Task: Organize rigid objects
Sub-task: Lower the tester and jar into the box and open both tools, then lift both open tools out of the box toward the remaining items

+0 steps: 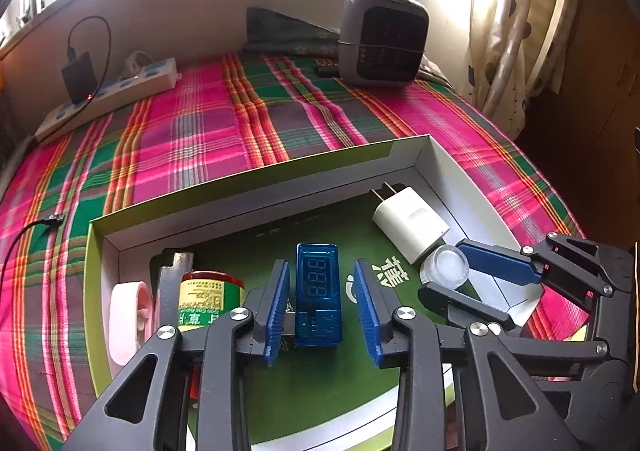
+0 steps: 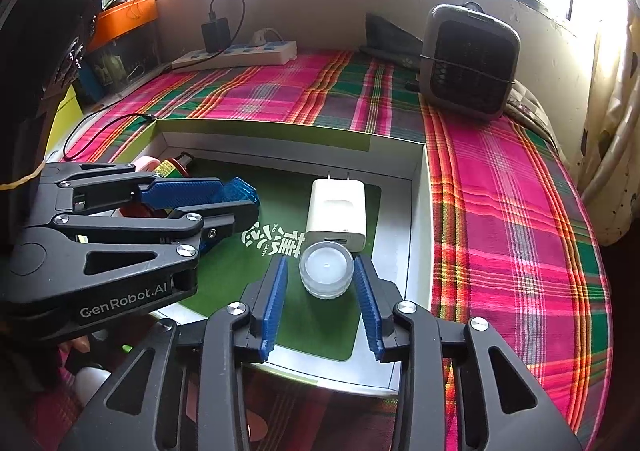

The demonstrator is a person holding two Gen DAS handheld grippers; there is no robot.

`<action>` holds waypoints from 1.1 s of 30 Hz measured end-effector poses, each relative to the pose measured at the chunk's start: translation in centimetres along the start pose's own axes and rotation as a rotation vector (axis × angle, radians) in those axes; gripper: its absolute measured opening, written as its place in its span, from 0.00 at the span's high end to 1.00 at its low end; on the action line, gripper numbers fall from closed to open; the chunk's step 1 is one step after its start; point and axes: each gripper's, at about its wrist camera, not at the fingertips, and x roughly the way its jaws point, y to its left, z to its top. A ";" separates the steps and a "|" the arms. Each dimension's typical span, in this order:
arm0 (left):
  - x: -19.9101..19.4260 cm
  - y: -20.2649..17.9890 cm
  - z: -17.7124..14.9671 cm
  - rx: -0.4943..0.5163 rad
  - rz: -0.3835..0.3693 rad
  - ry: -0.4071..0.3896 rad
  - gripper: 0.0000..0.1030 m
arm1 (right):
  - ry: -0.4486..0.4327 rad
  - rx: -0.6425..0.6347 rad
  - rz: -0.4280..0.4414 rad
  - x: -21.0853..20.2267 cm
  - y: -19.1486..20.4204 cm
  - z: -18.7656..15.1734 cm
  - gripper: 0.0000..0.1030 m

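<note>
An open white box with a green floor lies on the plaid cloth. My left gripper is open, its pads either side of a blue translucent USB meter lying in the box, not touching it. My right gripper is open around a small clear round jar resting on the box floor. A white wall charger lies just beyond the jar. A yellow-green labelled tin, a metal tool and a pink roll sit at the box's left.
A grey heater stands at the back right. A white power strip with a black adapter lies at the back left. A black cable end lies left of the box. Curtains hang at the right.
</note>
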 end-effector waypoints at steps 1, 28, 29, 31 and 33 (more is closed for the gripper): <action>-0.1 0.0 0.0 0.002 -0.002 -0.003 0.67 | -0.004 0.000 -0.001 -0.1 0.0 0.0 0.63; -7.2 1.3 -3.1 -0.059 0.002 -0.111 0.63 | -0.086 0.064 -0.033 -4.2 -0.6 -1.6 0.59; -7.5 1.4 -3.4 -0.066 0.005 -0.114 0.63 | -0.088 0.068 -0.035 -4.5 -0.5 -1.8 0.59; -8.2 1.6 -3.9 -0.069 0.009 -0.121 0.62 | -0.092 0.073 -0.035 -4.9 -0.4 -2.1 0.59; -8.9 1.8 -4.6 -0.078 0.011 -0.127 0.62 | -0.092 0.079 -0.036 -5.2 -0.3 -2.5 0.59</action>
